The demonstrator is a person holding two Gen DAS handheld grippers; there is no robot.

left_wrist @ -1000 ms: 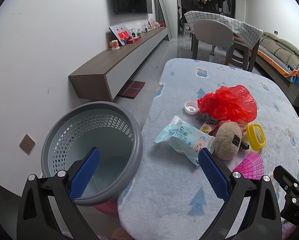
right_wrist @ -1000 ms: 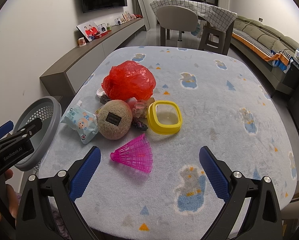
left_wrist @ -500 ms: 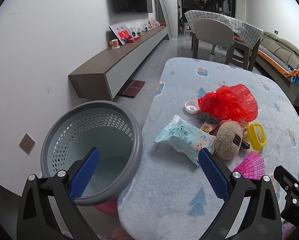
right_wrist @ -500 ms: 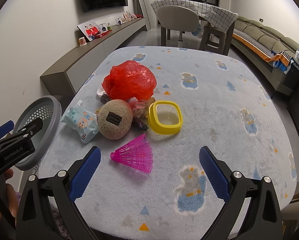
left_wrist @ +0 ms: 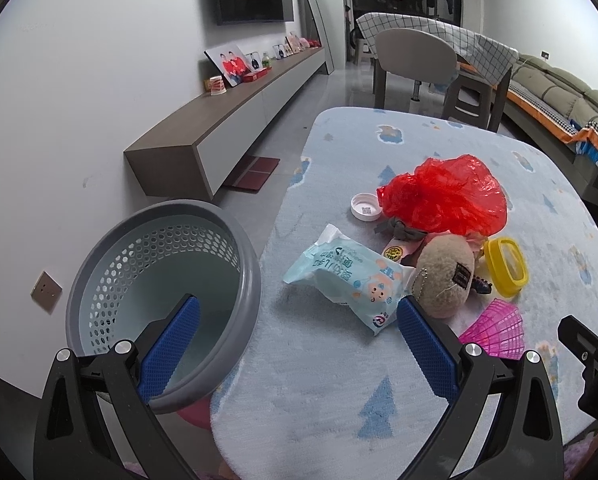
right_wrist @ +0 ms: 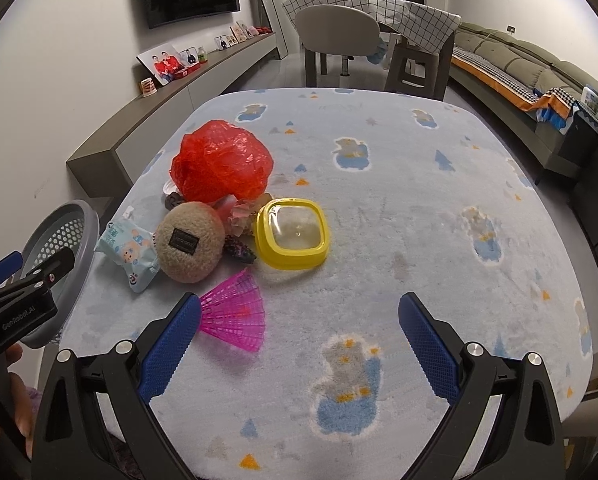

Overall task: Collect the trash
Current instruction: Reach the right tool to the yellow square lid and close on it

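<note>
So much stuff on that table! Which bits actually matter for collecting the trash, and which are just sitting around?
Belongs to the job:
grey basket
red plastic bag
wipes packet
white cap
pink shuttlecock

Probably just lying about:
plush pouch
yellow lid
photo frame
grey chair

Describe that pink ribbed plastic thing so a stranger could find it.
On the pale blue rug-covered table, find the cluster beside the crumpled red plastic bag. The pink ribbed plastic fan-shaped piece lies nearest the camera, the only see-through magenta item there.
</note>
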